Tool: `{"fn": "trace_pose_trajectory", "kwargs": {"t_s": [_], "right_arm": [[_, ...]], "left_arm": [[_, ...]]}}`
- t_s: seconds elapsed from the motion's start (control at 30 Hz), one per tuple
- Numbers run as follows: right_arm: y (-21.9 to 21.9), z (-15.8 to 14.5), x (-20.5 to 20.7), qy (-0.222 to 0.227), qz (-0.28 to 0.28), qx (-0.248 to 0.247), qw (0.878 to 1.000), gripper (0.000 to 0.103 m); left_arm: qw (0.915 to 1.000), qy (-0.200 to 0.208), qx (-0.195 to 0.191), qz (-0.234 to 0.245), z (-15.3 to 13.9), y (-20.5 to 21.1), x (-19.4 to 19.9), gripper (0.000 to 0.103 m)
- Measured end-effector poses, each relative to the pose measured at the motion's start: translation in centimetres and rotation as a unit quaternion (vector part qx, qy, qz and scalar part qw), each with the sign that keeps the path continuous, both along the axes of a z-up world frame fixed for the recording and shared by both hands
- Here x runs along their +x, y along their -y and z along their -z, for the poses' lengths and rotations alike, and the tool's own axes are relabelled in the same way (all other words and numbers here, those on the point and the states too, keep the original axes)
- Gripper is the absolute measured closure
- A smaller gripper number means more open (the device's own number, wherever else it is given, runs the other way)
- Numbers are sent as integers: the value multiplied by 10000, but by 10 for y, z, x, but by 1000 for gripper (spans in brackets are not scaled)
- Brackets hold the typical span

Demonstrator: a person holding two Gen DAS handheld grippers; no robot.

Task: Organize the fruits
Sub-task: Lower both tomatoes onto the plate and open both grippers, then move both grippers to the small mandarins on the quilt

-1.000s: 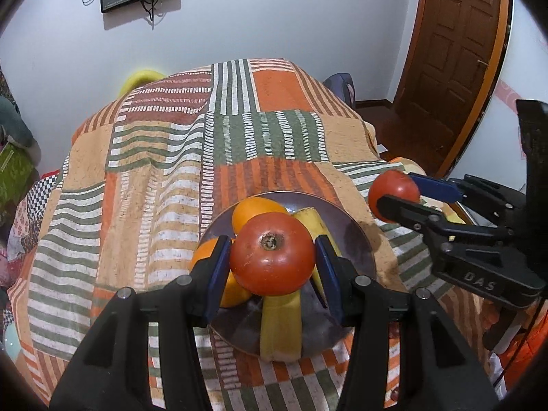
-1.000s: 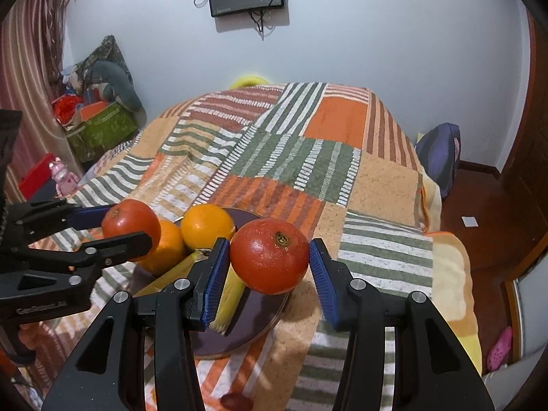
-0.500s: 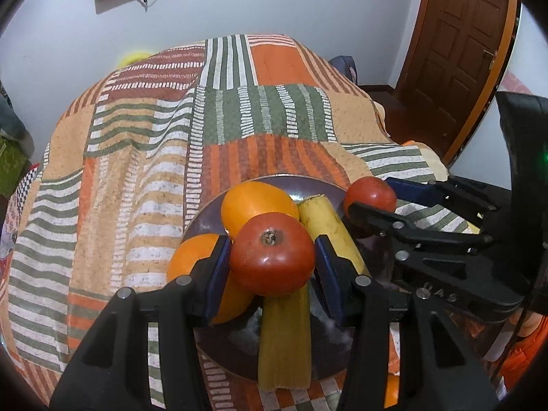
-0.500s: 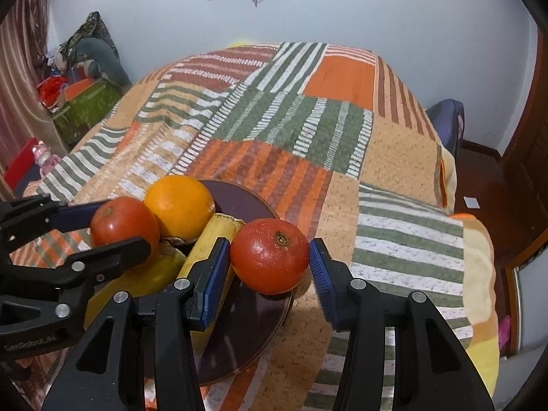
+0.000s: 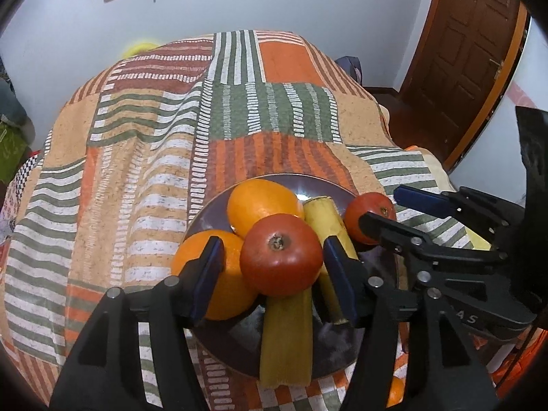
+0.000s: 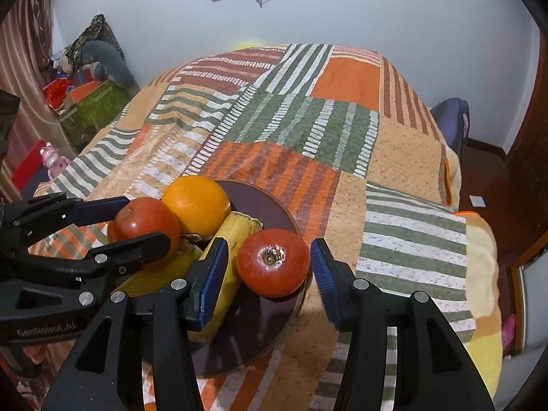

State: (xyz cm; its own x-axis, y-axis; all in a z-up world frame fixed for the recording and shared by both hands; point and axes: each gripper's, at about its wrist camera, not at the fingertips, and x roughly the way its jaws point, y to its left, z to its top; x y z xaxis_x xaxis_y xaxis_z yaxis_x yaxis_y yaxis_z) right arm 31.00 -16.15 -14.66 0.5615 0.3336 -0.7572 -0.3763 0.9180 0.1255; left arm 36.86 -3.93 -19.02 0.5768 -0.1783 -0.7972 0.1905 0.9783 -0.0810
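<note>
Plate [image 5: 212, 205] on the bed holds 2 oranges, 2 bananas. Both grippers [image 5: 272, 263] [image 6: 267, 267] are opening, a gap beside each tomato [image 5: 281, 260] [image 6: 272, 262], both on the plate. Task nearly done; only withdrawal looks left.

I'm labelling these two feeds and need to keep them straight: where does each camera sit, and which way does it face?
Left wrist: on the left gripper, looking down over its opening jaws, tomato between them, at the plate; right gripper at right.
Right wrist: on the right gripper, jaws opening, pads clear of its tomato; left gripper at left.
Shared: plate, both tomatoes, orange, bedspread.
</note>
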Motion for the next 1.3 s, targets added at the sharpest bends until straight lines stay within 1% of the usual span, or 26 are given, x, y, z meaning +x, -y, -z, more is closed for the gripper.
{"fn": "trace_pose_trajectory", "kwargs": {"t_s": [0.2, 0.4, 0.5, 0.53, 0.57, 0.63, 0.73, 0.83, 0.97, 1.13, 1.3], "right_arm": [[7, -21, -22, 202, 31, 39, 9998, 54], [20, -46, -50, 451, 74, 95, 9989, 53], [24, -56, -68, 559, 89, 123, 9983, 48], [25, -58, -74, 591, 91, 131, 9981, 45], [25, -59, -78, 603, 79, 132, 9981, 44], [23, -60, -90, 628, 48, 75, 9980, 44], [19, -60, -107, 613, -6, 51, 9981, 44], [17, -58, -123, 576, -30, 81, 9983, 44], [20, -52, -143, 466, -7, 204, 9987, 44], [28, -33, -164, 152, 73, 327, 9993, 43], [32, -1, -179, -336, 18, 332, 9989, 43]], "left_arm": [[9995, 284, 49, -155, -23, -4, -23, 41], [9980, 600, 37, -214, -52, -10, -56, 35], [9971, 735, 41, -212, -65, -12, -76, 33], [9969, 763, 35, -211, -68, -12, -82, 29], [9967, 780, 15, -213, -70, -12, -88, 26], [9964, 818, -14, -205, -75, -11, -101, 25], [9963, 840, 17, -164, -78, -6, -119, 23], [9965, 824, 16, -112, -79, -3, -138, 20], [9972, 748, 13, -54, -77, -2, -158, 17], [9985, 552, 25, -26, -66, -3, -178, 16], [9994, 309, 147, -30, -47, -2, -188, 15]]}}
